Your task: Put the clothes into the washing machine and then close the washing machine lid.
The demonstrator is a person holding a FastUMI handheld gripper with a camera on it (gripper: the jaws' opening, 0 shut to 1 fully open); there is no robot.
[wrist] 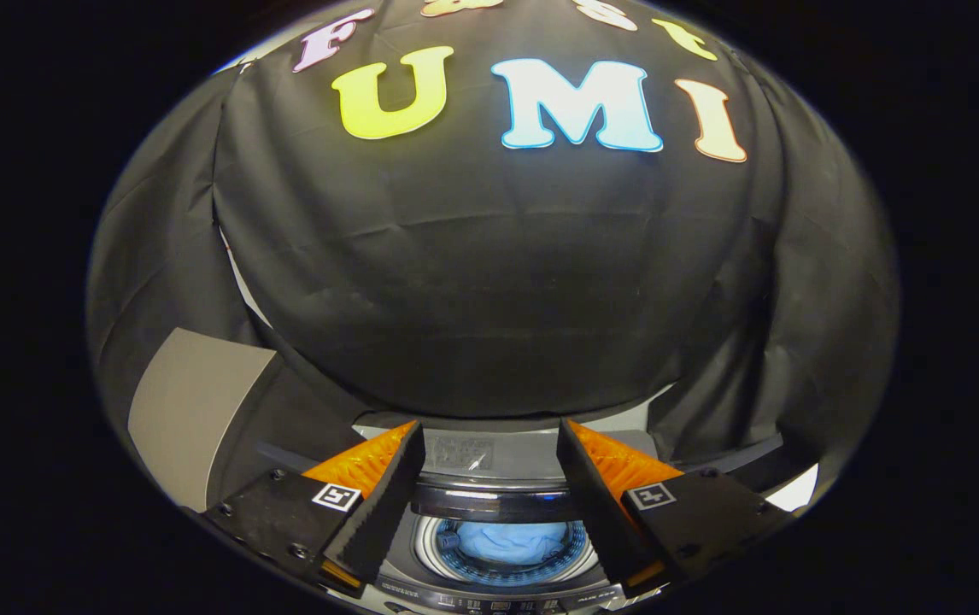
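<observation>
A: The claw [489, 495] hangs wide and holds nothing; the blue clothes [509, 541] already lie in the washing machine [498, 568] drum, below and between the fingers.

B: The risk?

A: The lid [489, 453] seems raised at the far side. A push from a poor angle might slip off it.

B: The room?

A: Black cloth walls [489, 282]; a grey panel [190, 410] stands left.

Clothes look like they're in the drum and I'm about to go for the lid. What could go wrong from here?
1. The blue clothes sit piled high in the washing machine drum; if any fabric rides over the rim, the lid may not shut fully.
2. The gripper is open and holds nothing, with the raised lid just beyond the fingers; a shallow push could slip off its smooth edge.
3. A lid let go early may slam.
</observation>
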